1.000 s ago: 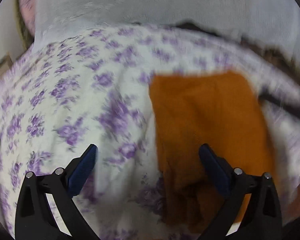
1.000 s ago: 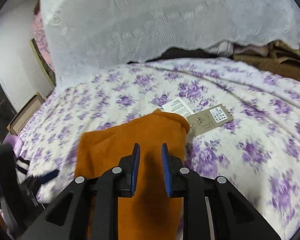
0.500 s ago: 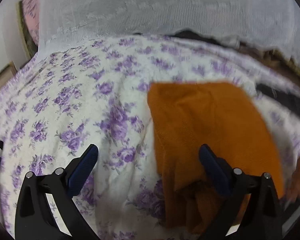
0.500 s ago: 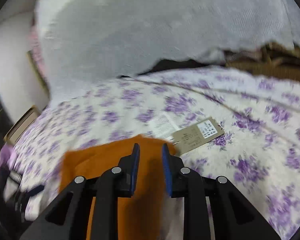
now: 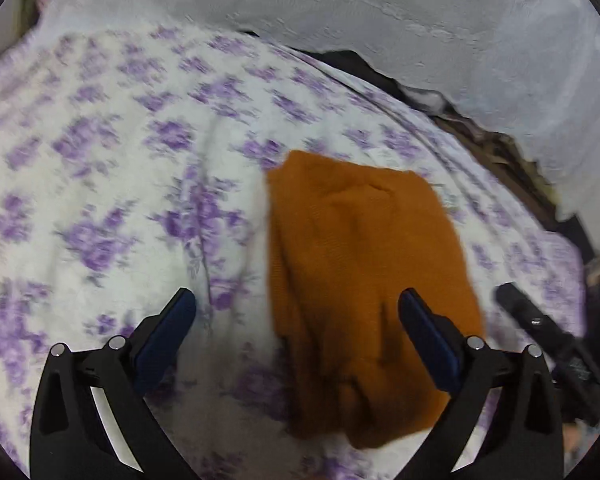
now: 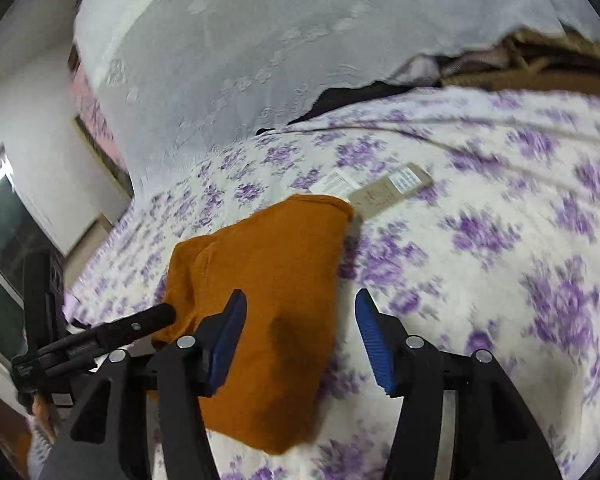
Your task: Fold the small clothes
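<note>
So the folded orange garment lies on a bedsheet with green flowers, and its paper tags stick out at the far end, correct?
Not quite. The flowers on the bedsheet are purple, not green, as the right wrist view shows. The rest holds: the folded orange garment lies on it, with its paper tags sticking out at the far end.

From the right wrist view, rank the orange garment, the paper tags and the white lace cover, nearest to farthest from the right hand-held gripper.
1. Orange garment, lying between and left of the opening jaws of the right hand-held gripper.
2. Paper tags, beyond its far corner.
3. White lace cover, at the back.
</note>
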### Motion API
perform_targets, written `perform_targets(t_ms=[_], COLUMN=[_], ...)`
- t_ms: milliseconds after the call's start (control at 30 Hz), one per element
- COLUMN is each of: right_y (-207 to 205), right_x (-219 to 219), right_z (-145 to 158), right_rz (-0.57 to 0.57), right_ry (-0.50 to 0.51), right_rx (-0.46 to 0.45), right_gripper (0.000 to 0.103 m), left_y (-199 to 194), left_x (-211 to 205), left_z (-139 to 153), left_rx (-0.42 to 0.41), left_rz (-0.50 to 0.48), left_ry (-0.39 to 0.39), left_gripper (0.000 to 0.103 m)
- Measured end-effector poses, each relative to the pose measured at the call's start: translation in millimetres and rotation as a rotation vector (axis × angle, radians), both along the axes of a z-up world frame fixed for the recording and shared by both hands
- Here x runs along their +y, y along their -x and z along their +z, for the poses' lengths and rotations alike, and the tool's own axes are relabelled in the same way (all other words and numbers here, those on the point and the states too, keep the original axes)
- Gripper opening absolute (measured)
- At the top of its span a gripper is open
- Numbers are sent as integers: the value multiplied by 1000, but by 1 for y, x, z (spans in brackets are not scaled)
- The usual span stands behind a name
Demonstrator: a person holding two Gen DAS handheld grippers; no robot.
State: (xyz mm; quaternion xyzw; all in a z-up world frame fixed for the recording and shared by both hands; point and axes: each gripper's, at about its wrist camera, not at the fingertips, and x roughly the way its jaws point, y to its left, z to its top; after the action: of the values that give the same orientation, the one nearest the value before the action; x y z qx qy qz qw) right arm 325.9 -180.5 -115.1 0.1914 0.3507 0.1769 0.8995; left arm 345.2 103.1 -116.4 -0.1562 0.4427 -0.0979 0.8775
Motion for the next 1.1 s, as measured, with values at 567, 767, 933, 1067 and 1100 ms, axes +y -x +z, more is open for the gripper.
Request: perform_targets(t_ms=[567,767,933,1067,1100], right_y=[-15,-23,-48,-62,-63], right_x=[-4,-2,2,12,14], right_z=[-32,-36,-46,-49,-49], right_rz=[83,85,93,108,114], right_ry=[-220,-232,-291,-291,-283], right_rx=[151,168,204,202,197], right_gripper=[57,57,56,57,57], left_y=[-14,-32,-42,-39,-38], left_x=[-10,-27,-30,-28,-30], left_z=[-12,-24,-27,-26,-26], left_rx=[74,96,106,92,89], left_rz=[-157,-187,-222,-247,-249], left_ry=[251,175,238,284,276], left_gripper=[98,98,98,98,98])
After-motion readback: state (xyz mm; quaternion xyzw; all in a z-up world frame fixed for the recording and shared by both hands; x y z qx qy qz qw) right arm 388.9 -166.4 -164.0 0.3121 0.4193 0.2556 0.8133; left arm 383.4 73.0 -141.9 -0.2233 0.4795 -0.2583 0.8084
